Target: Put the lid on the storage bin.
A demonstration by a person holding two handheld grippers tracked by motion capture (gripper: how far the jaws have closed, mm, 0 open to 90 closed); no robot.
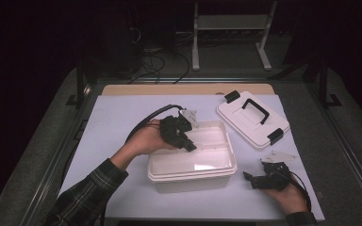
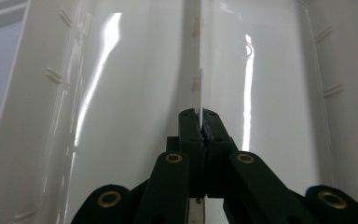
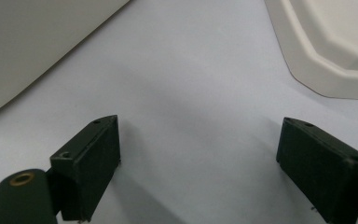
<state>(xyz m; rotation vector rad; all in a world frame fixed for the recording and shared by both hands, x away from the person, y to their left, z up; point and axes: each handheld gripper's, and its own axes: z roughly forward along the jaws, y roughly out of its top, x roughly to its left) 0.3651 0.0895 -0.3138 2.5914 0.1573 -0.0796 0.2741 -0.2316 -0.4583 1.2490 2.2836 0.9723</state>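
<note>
A thin white plastic divider (image 2: 198, 70) was held on edge inside the white plastic box (image 1: 226, 141) in the middle of the table, its long side running straight away from the left gripper (image 1: 188, 146), whose fingers were pinched shut on its near end. It seemed to be halfway lowered into the box, so the next move called for pushing it straight down into the wall grooves. The right gripper (image 1: 248, 178) was rested on the mat with fingers wide apart and nothing between them, near the white lid with black clips (image 1: 252, 120).

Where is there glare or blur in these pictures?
High view: room dark, a bright patch on the white box. Left gripper view: long glare streaks on the box wall, divider sharp. Right gripper view: the lid is soft and the sheet evenly lit.
</note>
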